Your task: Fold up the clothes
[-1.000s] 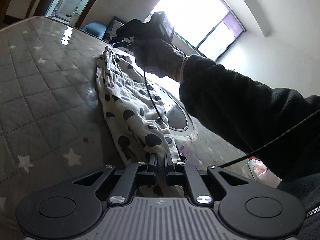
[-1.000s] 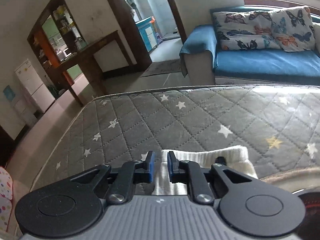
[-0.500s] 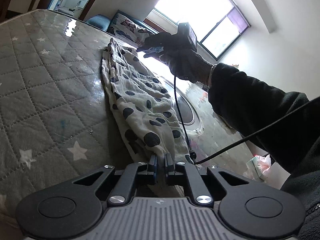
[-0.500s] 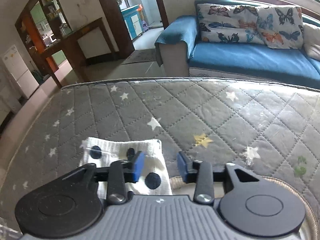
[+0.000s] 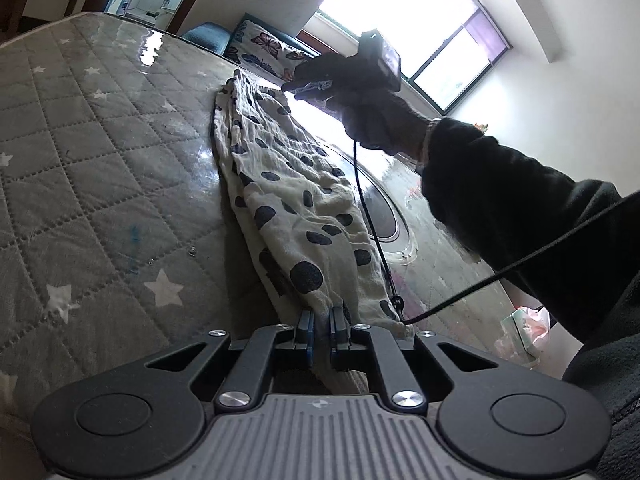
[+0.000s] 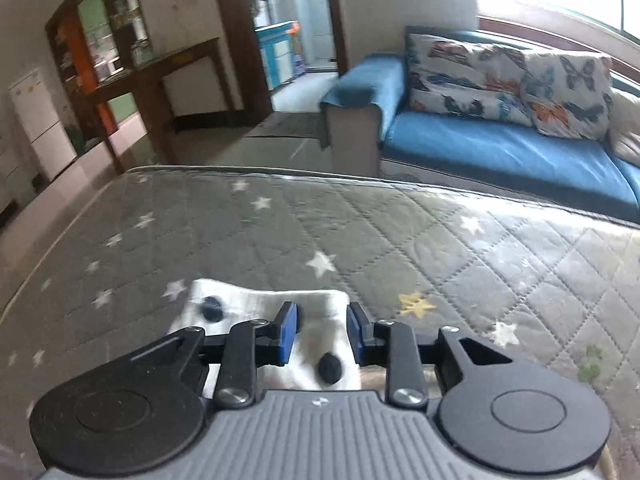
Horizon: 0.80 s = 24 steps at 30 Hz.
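A white garment with dark polka dots (image 5: 288, 196) lies stretched in a long strip across the grey quilted star-print mattress (image 5: 88, 168). My left gripper (image 5: 321, 322) is shut on the garment's near end, the cloth pinched between its blue pads. In the left wrist view the right gripper (image 5: 308, 88) hovers just above the far end, held by a gloved hand (image 5: 372, 120). In the right wrist view my right gripper (image 6: 322, 330) stands open above the far end of the garment (image 6: 316, 312), which lies flat under it.
A black cable (image 5: 380, 248) hangs from the right gripper across the cloth. A round glass-like dish (image 5: 394, 226) sits on the mattress to the right of the garment. A blue sofa (image 6: 500, 152) with butterfly cushions stands beyond the mattress edge. A dark sleeve (image 5: 532, 216) fills the right.
The right gripper went from shut on the garment's far end to open, leaving the cloth lying on the mattress, and has lifted slightly. The left gripper keeps its hold on the near end.
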### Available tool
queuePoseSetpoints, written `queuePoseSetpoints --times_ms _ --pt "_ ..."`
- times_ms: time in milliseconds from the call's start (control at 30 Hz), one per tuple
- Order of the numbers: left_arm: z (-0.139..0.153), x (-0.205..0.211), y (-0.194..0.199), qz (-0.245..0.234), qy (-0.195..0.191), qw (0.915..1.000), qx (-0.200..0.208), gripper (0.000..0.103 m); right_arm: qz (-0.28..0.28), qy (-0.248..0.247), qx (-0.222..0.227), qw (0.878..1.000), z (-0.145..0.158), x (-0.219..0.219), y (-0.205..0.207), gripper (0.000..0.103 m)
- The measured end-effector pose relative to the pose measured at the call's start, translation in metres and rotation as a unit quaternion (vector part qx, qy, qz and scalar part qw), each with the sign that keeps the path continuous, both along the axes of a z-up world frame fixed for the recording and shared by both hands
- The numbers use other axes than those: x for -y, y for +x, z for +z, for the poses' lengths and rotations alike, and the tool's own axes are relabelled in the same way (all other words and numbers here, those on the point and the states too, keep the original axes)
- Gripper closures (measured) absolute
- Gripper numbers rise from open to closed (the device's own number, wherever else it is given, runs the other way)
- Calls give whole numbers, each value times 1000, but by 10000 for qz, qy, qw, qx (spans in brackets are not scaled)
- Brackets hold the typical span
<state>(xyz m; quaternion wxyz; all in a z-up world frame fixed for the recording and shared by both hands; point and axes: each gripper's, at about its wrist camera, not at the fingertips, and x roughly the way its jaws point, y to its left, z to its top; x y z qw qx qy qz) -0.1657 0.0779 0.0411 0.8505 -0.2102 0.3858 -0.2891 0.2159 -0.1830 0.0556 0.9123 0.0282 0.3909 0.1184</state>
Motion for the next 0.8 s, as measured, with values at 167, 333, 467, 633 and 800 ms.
queuePoseSetpoints --times_ms 167,333,467,633,800 --pt "0 1 -1 -31 23 10000 41 94 716 129 -411 9965 9 -23 -19 76" --pt "-1 -5 -3 68 9 10000 -43 93 1276 -56 -871 9880 3 -56 -44 75" --pt "5 -8 -4 47 34 10000 40 88 1447 -441 -817 9851 9 -63 -60 74" --pt "20 -11 0 114 86 9995 267 84 1394 -791 -741 9843 27 -57 -63 74" --pt "25 0 19 58 100 9992 385 84 1415 -653 -806 9845 29 -65 -59 74"
